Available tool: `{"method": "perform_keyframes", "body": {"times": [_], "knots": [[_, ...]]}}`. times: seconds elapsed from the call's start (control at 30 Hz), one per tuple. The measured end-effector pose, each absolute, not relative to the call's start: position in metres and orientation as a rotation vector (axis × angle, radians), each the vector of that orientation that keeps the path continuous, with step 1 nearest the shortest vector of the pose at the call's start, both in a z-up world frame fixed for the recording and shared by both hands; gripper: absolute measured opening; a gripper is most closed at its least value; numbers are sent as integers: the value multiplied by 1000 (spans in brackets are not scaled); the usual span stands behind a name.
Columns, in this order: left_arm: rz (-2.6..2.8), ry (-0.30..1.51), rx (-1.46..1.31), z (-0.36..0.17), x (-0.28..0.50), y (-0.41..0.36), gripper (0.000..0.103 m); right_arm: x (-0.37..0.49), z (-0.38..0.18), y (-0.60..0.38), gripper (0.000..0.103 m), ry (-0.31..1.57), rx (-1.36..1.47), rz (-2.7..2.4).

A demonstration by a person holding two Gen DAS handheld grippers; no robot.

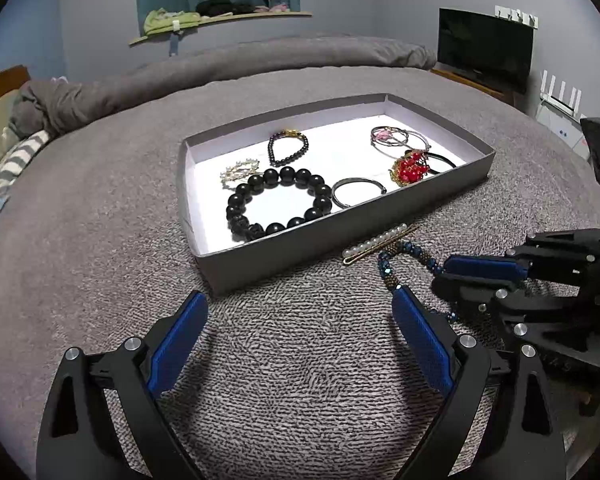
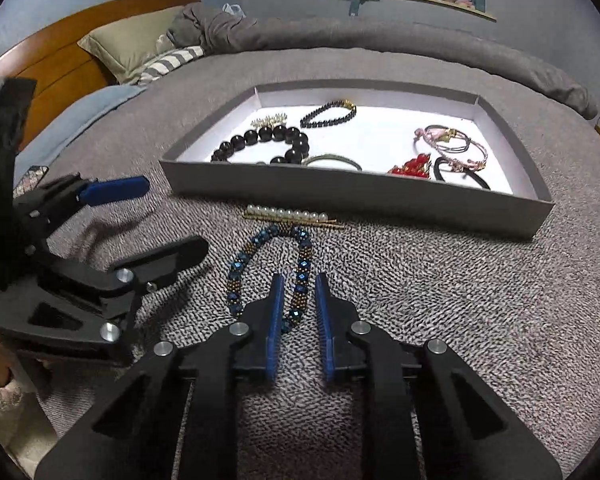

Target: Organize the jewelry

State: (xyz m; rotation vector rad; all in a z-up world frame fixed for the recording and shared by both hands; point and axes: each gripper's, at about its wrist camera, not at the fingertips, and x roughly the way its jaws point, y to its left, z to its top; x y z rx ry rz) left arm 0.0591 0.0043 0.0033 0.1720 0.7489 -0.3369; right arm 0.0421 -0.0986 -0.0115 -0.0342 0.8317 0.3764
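The right hand-held gripper (image 2: 298, 292), half-spread around the blue beaded bracelet (image 2: 300, 276), should pinch one strand squarely, while the left hand-held gripper (image 1: 300, 304) hangs wide apart.

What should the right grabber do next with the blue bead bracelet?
Probably close the right tool on the blue bracelet. One strand already lies between its two partly open fingers, and the bracelet and pearl hairpin lie on the blanket, outside the tray holding the other jewelry. The left tool is wide open beside it, holding nothing.
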Motion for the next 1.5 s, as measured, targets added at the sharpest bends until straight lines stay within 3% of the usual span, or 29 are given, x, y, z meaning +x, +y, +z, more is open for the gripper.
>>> {"method": "perform_keyframes", "body": {"times": [0.1, 0.43, 0.9, 1.23, 1.43, 1.5], "knots": [[-342, 755, 161, 3, 59, 6, 94, 40, -8, -102, 7, 826, -40, 374], [-438, 769, 98, 2, 63, -10, 74, 34, 7, -152, 7, 852, -4, 310], [-446, 767, 217, -9, 77, -49, 56, 33, 16, -191, 7, 858, 57, 292], [-503, 778, 242, -9, 71, -59, 16, 32, 18, -188, 7, 858, 59, 312], [-495, 764, 279, -9, 70, -64, 16, 33, 17, -187, 7, 862, 54, 309], [-489, 767, 279, -10, 72, -65, 20, 34, 15, -186, 7, 867, 49, 310]]}}
